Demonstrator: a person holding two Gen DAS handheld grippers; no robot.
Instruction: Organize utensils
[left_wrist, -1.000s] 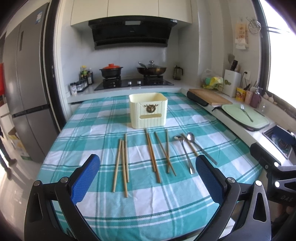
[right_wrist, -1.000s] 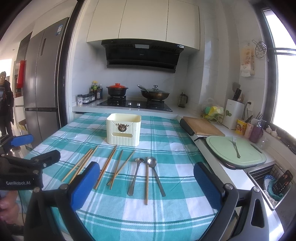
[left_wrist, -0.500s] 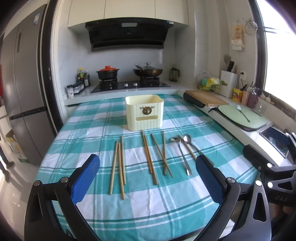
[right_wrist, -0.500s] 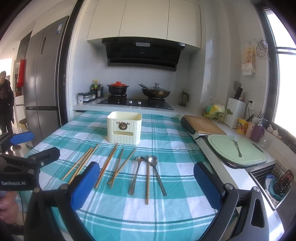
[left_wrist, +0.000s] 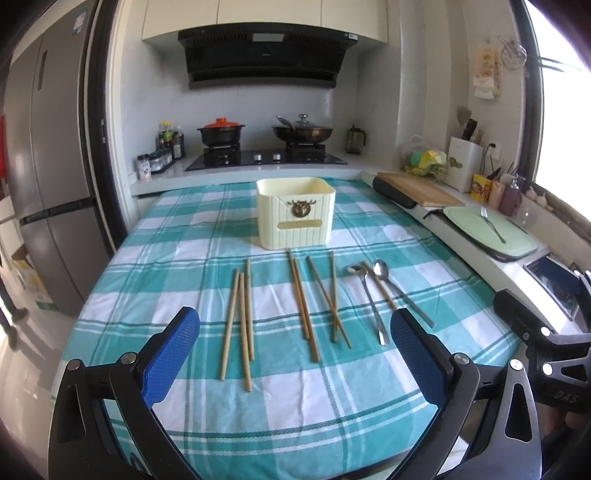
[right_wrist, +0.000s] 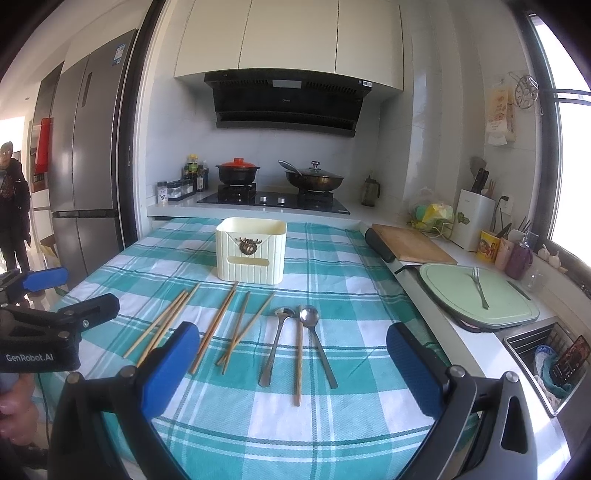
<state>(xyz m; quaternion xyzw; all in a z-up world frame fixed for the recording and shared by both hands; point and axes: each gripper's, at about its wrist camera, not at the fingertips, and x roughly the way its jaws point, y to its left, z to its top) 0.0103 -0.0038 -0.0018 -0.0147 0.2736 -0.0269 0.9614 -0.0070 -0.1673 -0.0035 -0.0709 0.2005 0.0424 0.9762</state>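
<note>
- Since the earlier frames, both grippers stay hovering over the table's (left_wrist: 122, 280) near edge.
- Left gripper (left_wrist: 295, 341) gapes wide, holding nothing.
- Right gripper (right_wrist: 291, 356) likewise, above the spoons (right_wrist: 275, 343).

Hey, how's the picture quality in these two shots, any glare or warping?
Left wrist view: the window at right is blown out white, and fisheye bends the fridge. Right wrist view: the window glares too; the spoons stay sharp.

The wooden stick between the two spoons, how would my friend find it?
Start at the cream box on the checked tablecloth. Nearer, to its right, lie two metal spoons. The wooden stick lies straight between them, the only chopstick apart from the rest.
</note>
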